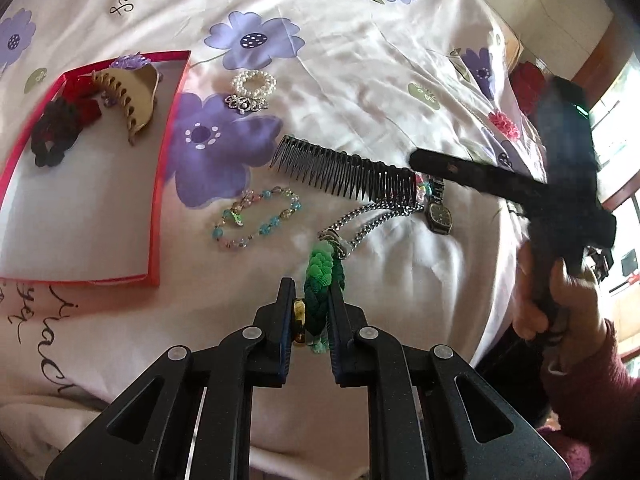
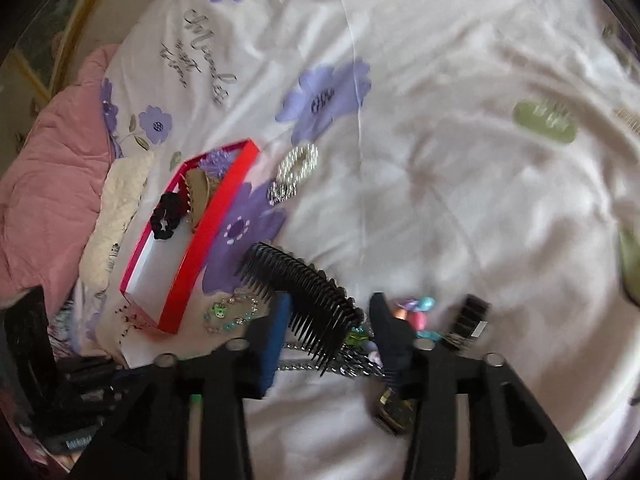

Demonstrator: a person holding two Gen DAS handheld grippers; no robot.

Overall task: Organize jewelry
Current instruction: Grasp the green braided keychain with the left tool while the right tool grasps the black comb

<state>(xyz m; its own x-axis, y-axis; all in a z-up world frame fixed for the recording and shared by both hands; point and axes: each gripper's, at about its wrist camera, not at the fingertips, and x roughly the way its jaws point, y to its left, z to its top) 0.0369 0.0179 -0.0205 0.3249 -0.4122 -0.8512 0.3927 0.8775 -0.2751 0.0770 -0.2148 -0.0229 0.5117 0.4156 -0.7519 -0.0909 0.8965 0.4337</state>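
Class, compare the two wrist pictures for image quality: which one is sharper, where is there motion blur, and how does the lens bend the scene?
Left wrist view: sharp on the black comb and red box, with only the right gripper smeared; daylight glares at the right edge. Right wrist view: soft all over, the print on the bedspread streaked. Both views: fisheye curving straight box edges, dark corners.

Right gripper (image 2: 326, 320) hovering over floral sheet (image 2: 460, 160), jaws apart around black comb (image 2: 304, 300); red box (image 2: 196, 240) lying left holding scrunchie (image 2: 168, 216).
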